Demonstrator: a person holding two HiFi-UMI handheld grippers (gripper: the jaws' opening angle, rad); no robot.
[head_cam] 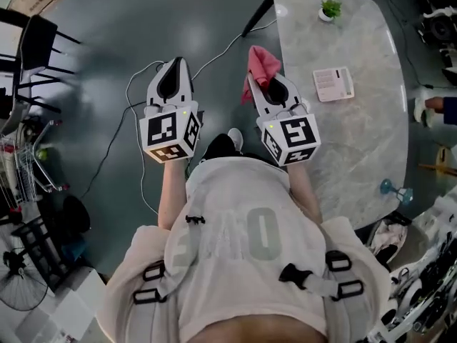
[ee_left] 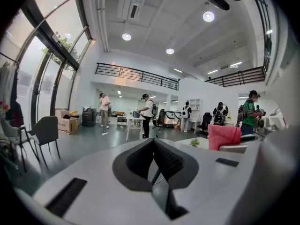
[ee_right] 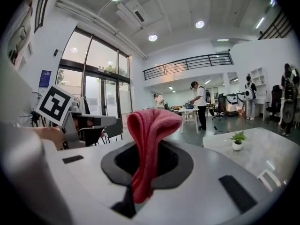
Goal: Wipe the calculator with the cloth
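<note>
Your right claw (ee_right: 143, 150) is clamped on the pink cloth (ee_right: 151, 125). The cloth is pinched in a fold between the jaws. Its upper end rises above the tips and bends over to one side, and its lower end hangs down through the gap.

Your left claw (ee_left: 153, 148) is closed, with its dark pads together and nothing between them.

In the head view you hold both claws out in front of your chest, side by side and apart. They point away from you over the dark floor (head_cam: 143, 27). The right claw sits just beside the left edge of the desk (head_cam: 357, 148), not over it, and the cloth sticks out past its tips close to that edge.

The calculator (head_cam: 333, 84) lies flat on the pale marbled desk, to the right of the cloth and clear of it. Neither claw touches it. Farther up the desk a small potted plant (head_cam: 330, 9) stands near the far end. A small blue object (head_cam: 391, 186) sits at the desk's right edge, nearer to you; what it is I cannot tell.

A thin cable (head_cam: 114, 138) loops across the floor by your left claw, and a dark chair (head_cam: 36, 45) stands at the far left. Another person's hand (head_cam: 432, 104) shows at the right edge, beyond the desk. The gripper views show an open hall with several people standing well back.
</note>
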